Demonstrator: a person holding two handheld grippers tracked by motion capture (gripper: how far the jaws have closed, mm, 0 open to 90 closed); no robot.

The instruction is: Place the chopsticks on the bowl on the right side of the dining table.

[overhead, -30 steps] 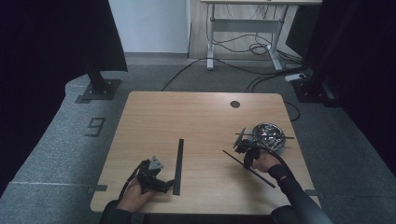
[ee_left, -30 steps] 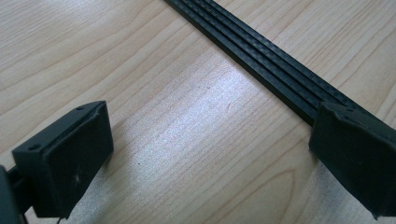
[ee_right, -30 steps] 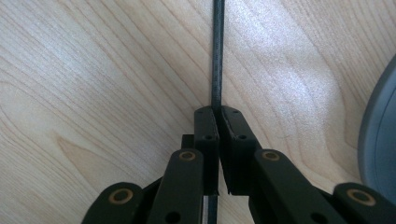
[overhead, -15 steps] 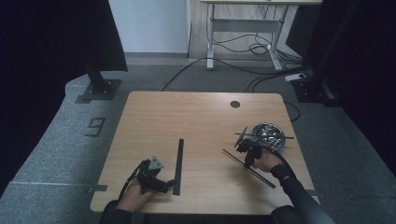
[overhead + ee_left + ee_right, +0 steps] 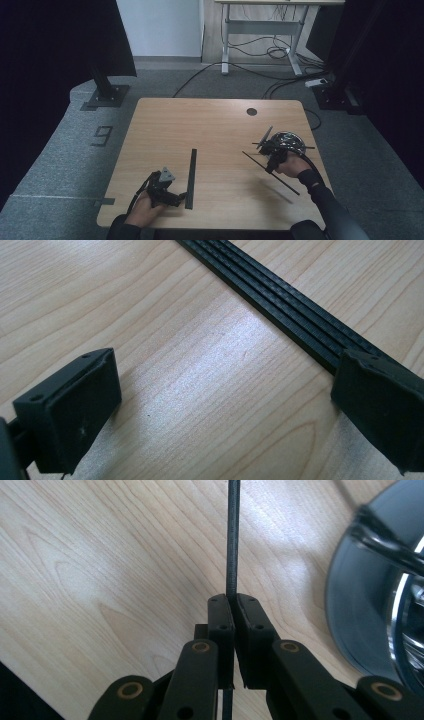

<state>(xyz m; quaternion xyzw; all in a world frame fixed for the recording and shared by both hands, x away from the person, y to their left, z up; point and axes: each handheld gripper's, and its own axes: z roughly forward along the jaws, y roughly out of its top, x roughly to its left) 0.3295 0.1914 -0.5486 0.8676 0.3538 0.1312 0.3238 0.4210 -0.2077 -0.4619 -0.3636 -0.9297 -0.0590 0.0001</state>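
Gripping a thin black rod [image 5: 232, 535] between my right gripper [image 5: 232, 600] pads, I see the two jaws pressed together on it with the rod running straight up out of them and a short stub showing below. In the high view that same rod [image 5: 271, 173] slants across the right part of the wooden table [image 5: 215, 125], from near the table's middle down toward the near right edge, crossing under my right hand [image 5: 286, 162]. A faint shadow lies on the wood beside its lower end, so it looks lifted off the surface there, though I cannot tell how far.

Just beyond the right gripper [image 5: 272, 152] sits a shiny round metal bowl [image 5: 289, 141] with more thin black rods [image 5: 264, 137] poking out of it at angles. In the right gripper view the bowl's [image 5: 370, 595] dark, glossy rim curves in at the right, close beside the held rod but apart from it.

Over on the left, my left gripper [image 5: 172, 196] rests low near the table's front edge, in my left hand [image 5: 145, 207]. Its jaws stand wide apart, nothing between them but bare wood. A flat black strip [image 5: 191, 177] lies on the table just beside it, running away from me. In the left gripper view that ribbed strip [image 5: 270, 302] passes diagonally and disappears behind the right-hand pad [image 5: 385, 400]; whether pad and strip touch I cannot tell.
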